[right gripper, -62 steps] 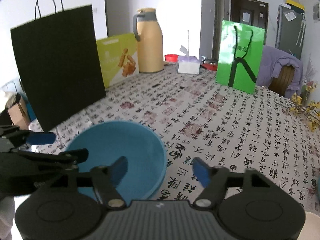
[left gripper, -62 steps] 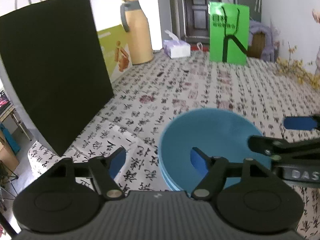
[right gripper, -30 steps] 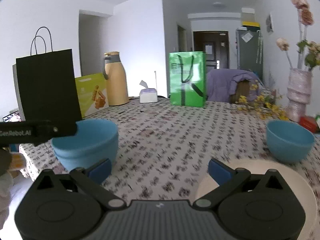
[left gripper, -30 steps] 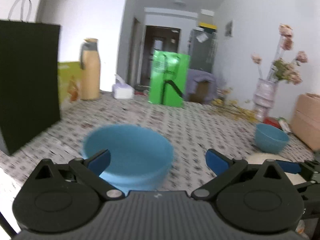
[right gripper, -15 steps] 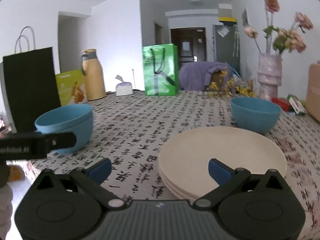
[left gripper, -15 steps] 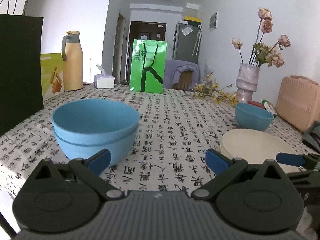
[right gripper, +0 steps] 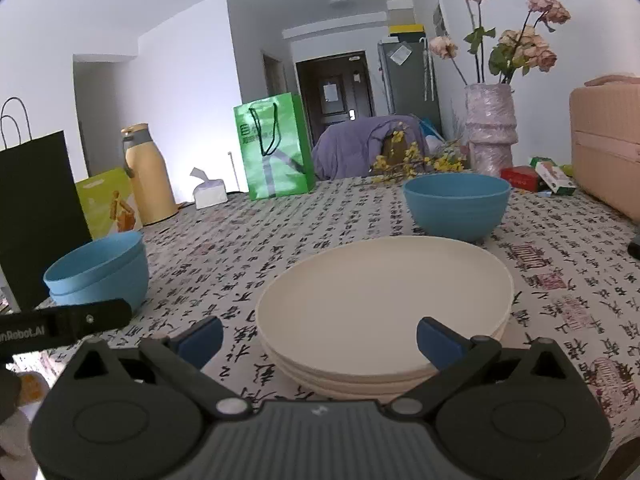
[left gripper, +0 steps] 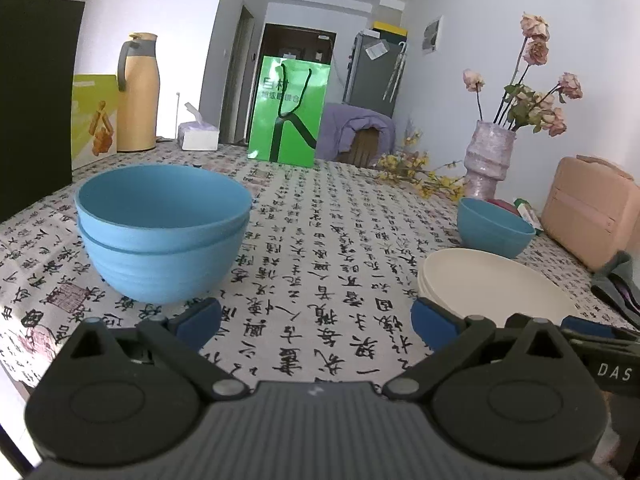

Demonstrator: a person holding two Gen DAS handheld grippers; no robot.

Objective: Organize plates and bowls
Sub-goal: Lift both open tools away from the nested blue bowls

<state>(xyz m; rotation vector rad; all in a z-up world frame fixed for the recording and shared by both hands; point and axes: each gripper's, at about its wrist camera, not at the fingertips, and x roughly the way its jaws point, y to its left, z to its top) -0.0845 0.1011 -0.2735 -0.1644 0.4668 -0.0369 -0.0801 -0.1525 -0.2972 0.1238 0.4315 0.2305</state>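
Note:
Two nested blue bowls [left gripper: 162,232] [right gripper: 98,276] stand at the left of the table. A single blue bowl [left gripper: 494,232] [right gripper: 456,208] stands farther back on the right, behind a stack of cream plates [left gripper: 492,292] [right gripper: 384,304]. My left gripper [left gripper: 316,324] is open and holds nothing, low over the cloth between the nested bowls and the plates. Wide open as well, my right gripper [right gripper: 320,338] hovers at the near edge of the plate stack with nothing in it.
A black paper bag [left gripper: 36,100], a yellow box [left gripper: 94,120], a tan thermos [left gripper: 138,96], a tissue box [left gripper: 198,136] and a green bag [left gripper: 290,112] line the left and back. A vase of flowers [right gripper: 490,128] and a pink case [right gripper: 604,140] stand at the right.
Both grippers drew back from the nested blue bowls and swung right and low. The left one opened wide; the plate stack and the single bowl came into view.

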